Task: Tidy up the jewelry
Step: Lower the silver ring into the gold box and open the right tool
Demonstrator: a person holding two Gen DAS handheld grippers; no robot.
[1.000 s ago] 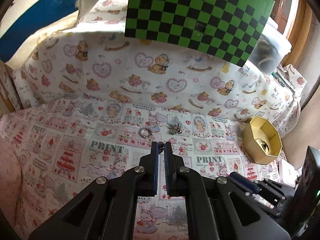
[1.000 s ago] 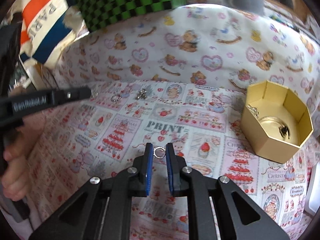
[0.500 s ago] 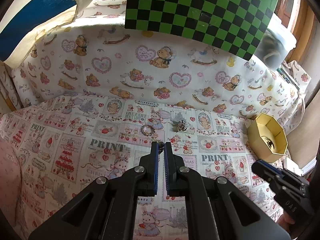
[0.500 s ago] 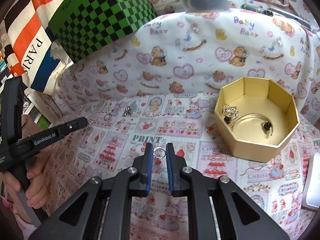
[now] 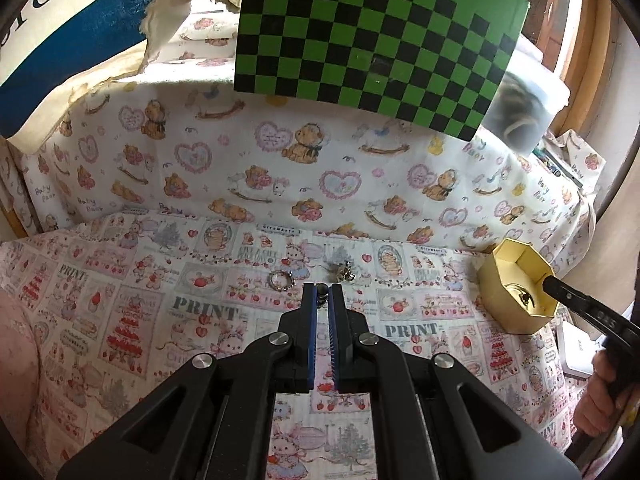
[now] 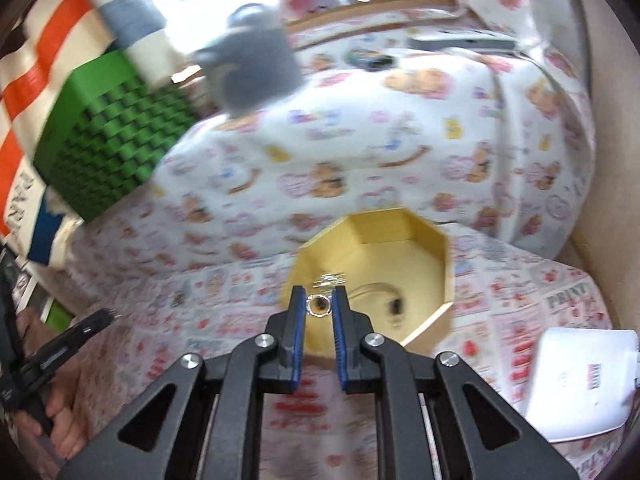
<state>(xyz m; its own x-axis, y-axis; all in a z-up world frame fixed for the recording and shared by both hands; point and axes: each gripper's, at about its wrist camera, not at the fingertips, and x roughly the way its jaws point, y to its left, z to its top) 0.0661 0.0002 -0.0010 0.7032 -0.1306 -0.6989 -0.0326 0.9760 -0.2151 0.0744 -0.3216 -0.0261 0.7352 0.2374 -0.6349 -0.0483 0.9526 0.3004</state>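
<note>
- Right wrist view: your right tool [image 6: 319, 305] pinches a small ring [image 6: 318, 305] over the gold box [image 6: 448, 264]; bracelet [image 6: 372, 289] already inside.
- Left tool [image 5: 323, 294], nearly closed, grips a dark bead [image 5: 321, 290]; beaded ring [image 5: 281, 280] and charm cluster [image 5: 343, 272] left on the desk [image 5: 120, 304].

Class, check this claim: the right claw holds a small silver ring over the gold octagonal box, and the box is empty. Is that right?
Not quite. The right claw does hold the small silver ring over the gold octagonal box, but the box is not empty: the right wrist view shows jewelry pieces already lying inside it.
</note>
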